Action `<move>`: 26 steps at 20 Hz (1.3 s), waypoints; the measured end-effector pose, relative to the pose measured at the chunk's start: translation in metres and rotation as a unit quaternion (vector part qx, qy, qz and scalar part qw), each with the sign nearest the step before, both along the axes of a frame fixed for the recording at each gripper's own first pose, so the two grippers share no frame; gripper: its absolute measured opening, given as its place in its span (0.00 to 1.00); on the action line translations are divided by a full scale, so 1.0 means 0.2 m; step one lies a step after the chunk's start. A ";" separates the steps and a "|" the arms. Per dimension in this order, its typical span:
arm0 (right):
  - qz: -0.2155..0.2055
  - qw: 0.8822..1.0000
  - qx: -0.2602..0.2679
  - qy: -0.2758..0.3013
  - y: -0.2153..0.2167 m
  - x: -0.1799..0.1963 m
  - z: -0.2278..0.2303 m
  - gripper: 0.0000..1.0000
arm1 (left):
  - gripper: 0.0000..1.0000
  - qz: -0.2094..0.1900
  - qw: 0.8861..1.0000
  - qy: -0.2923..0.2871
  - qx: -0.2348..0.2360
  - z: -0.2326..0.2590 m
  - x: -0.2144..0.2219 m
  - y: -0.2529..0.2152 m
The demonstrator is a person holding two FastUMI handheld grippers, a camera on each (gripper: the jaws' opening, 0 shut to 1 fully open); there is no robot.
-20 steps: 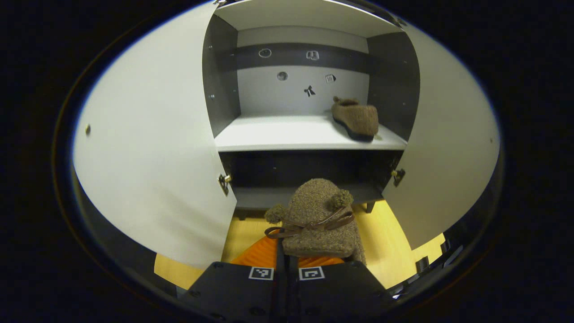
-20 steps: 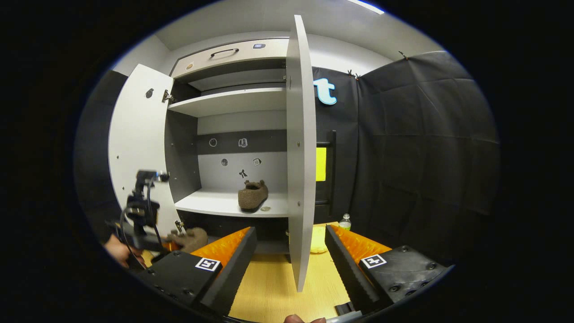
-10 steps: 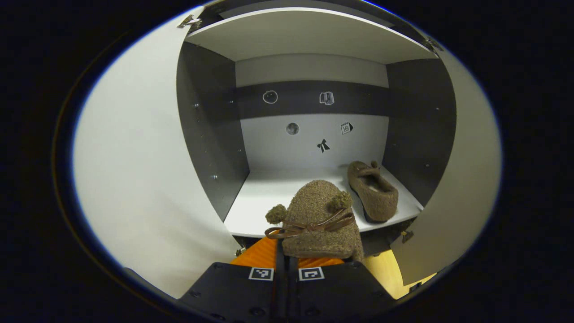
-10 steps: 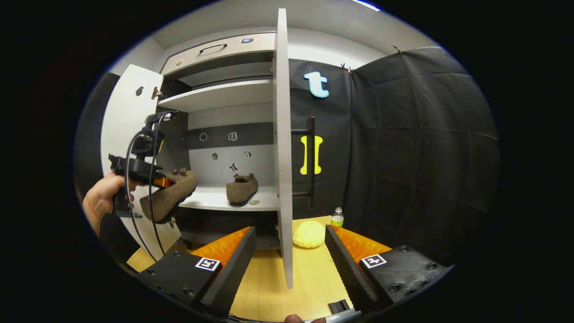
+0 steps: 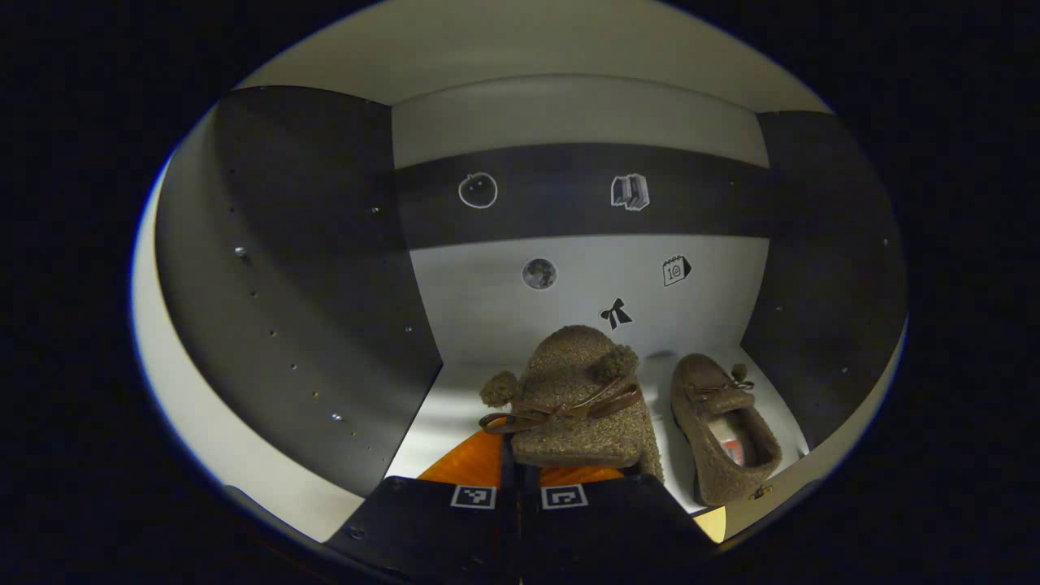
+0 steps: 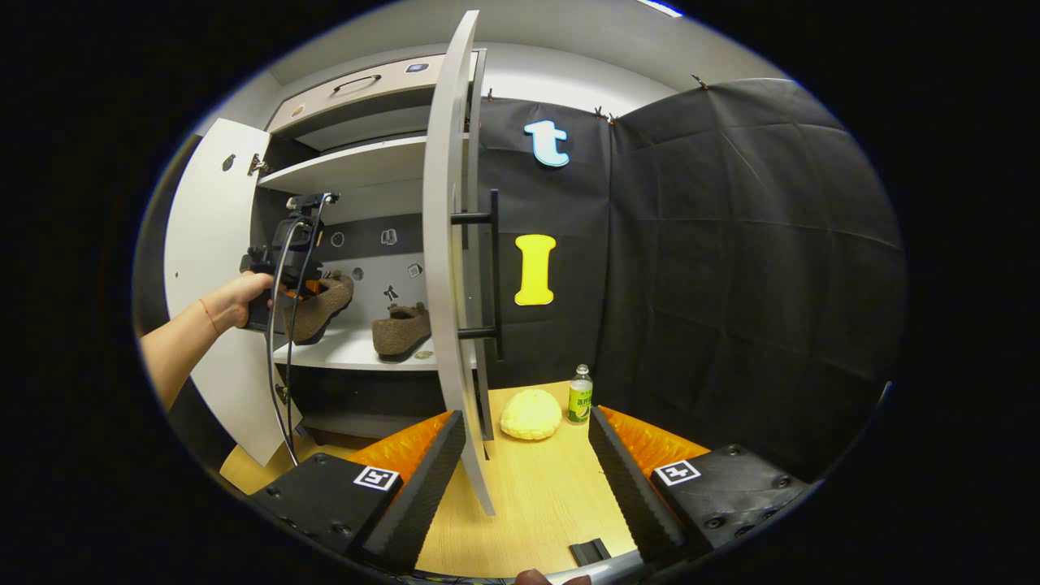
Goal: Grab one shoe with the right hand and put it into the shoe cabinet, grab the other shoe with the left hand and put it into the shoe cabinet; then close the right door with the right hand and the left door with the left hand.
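My left gripper (image 5: 520, 479) fingers clamp one shoe (image 5: 578, 398) above the shelf (image 5: 439, 422); my right gripper (image 6: 526, 455) gapes wide, empty

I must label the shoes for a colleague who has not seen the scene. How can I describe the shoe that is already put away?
Look inside the open shoe cabinet, on its white shelf. The stored shoe rests there alone on its sole, on the right. The other shoe is gripped in the left gripper's fingers.

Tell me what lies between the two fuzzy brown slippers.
Bare white shelf, seen in the left gripper view, between the held fuzzy brown slipper and the resting one.
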State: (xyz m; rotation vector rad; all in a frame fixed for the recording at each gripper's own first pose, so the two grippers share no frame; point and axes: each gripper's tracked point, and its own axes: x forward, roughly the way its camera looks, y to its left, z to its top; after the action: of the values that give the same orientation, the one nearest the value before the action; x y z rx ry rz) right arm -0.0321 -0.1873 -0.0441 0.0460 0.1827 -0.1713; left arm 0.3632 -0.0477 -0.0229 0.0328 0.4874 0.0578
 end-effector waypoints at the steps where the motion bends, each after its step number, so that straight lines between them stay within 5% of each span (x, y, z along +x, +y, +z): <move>1: -0.004 1.000 0.000 0.001 -0.02 0.00 0.00 0.98 | 0.06 0.003 1.000 0.010 0.002 -0.04 0.05 0.00; 11: -0.035 0.999 0.006 -0.006 -0.18 0.00 0.01 0.98 | 0.07 0.024 0.995 0.091 0.022 -0.36 0.29 0.01; 17: -0.034 0.999 0.012 -0.009 -0.18 0.01 0.02 0.98 | 0.24 0.001 0.995 0.099 0.019 -0.34 0.23 -0.01; 22: -0.025 0.999 0.009 -0.038 -0.22 0.08 0.14 0.98 | 0.76 -0.024 0.998 0.049 0.031 -0.21 0.11 -0.03; 26: -0.030 0.998 0.044 -0.038 -0.24 0.12 0.16 0.98 | 0.97 -0.052 0.998 -0.018 0.017 -0.04 -0.05 -0.07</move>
State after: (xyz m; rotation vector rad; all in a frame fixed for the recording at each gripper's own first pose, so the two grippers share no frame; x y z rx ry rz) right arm -0.0074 -0.2354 -0.0119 0.1462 0.1129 -0.2202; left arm 0.3522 -0.0618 -0.0308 0.0899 0.4472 -0.0344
